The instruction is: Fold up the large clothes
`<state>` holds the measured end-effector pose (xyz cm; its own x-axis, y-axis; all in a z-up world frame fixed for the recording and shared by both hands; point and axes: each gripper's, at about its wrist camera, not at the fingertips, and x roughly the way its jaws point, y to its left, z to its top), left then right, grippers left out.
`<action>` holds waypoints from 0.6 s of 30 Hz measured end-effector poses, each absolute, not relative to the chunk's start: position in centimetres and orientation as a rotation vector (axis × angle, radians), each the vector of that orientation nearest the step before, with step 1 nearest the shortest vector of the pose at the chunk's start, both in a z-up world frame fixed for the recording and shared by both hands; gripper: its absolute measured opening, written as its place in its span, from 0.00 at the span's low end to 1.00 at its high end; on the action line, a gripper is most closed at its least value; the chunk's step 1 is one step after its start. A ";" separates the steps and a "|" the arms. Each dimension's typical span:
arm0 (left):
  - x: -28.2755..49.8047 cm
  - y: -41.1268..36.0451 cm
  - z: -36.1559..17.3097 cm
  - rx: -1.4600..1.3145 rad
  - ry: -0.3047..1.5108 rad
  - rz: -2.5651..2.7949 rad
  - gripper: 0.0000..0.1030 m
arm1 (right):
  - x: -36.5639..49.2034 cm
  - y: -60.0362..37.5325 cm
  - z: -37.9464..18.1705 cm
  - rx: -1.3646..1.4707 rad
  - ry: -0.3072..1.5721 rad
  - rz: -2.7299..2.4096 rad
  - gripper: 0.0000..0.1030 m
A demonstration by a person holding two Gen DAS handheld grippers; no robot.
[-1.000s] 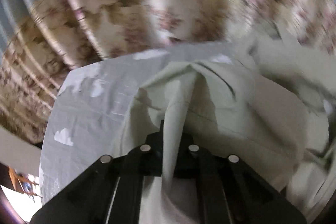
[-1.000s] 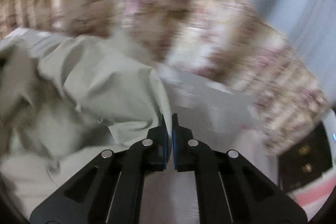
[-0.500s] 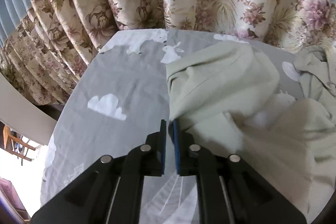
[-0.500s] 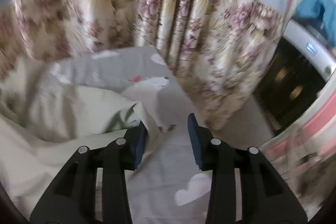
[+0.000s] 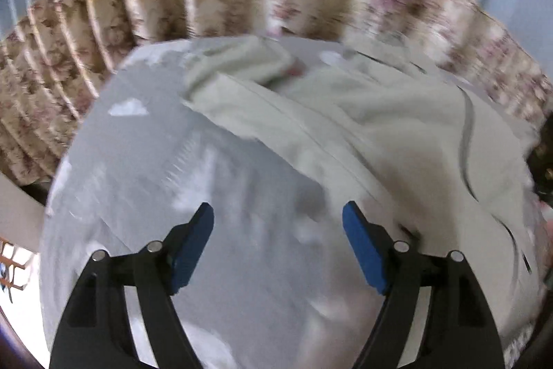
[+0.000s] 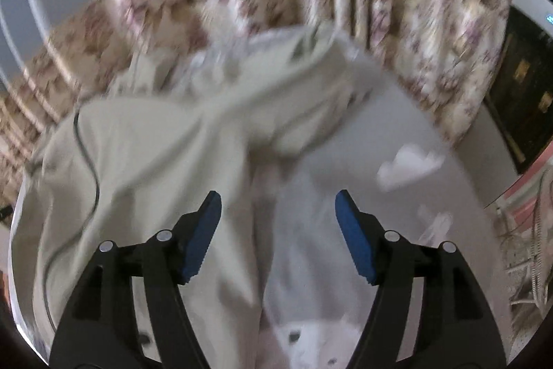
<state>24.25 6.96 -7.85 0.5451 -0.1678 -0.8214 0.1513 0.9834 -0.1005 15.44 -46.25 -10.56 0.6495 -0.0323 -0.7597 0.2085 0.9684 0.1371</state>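
Over a grey worktop (image 5: 145, 161) with white cloud prints, both grippers hung with fingers spread and nothing between them.

From the left wrist view, the left gripper (image 5: 278, 223) had just been opening, its blue fingers (image 5: 193, 241) apart above bare grey cloth, while the pale green garment (image 5: 397, 127) lay rumpled from about twelve o'clock round to three o'clock, its near edge just beside the right-hand finger. From the right wrist view, the right gripper (image 6: 278, 213) had likewise just been opening; the garment (image 6: 155, 144) spread from twelve o'clock to nine o'clock and ran under the left-hand finger, untouched by the pads. A floral curtain (image 6: 432, 40) hung behind the worktop, and both views were blurred.
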 end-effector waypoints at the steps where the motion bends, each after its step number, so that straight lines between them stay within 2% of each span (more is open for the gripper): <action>1: 23.5 6.2 -8.0 -0.022 0.982 -0.222 0.75 | 15.4 -46.0 -11.4 0.226 0.872 -0.124 0.66; 6: 21.9 2.7 -10.0 0.026 1.016 -0.297 0.73 | 15.7 -42.9 -13.7 0.180 0.933 -0.050 0.56; 7: 21.9 2.3 -10.6 0.029 1.033 -0.309 0.63 | 15.7 -42.2 -13.7 0.142 0.941 -0.038 0.40; 8: 22.1 1.7 -11.4 0.037 1.064 -0.321 0.41 | 15.8 -41.7 -13.6 0.121 0.949 -0.013 0.29; 9: 22.0 1.4 -12.0 0.046 1.087 -0.321 0.25 | 15.7 -41.2 -13.3 0.129 0.956 0.040 0.05; 10: 22.1 1.1 -12.5 0.054 1.110 -0.322 0.05 | 15.6 -40.9 -13.1 0.125 0.958 0.059 0.05; 18: 17.9 2.5 -11.8 0.049 1.097 -0.380 0.02 | 10.1 -38.2 -7.8 0.049 0.878 0.169 0.04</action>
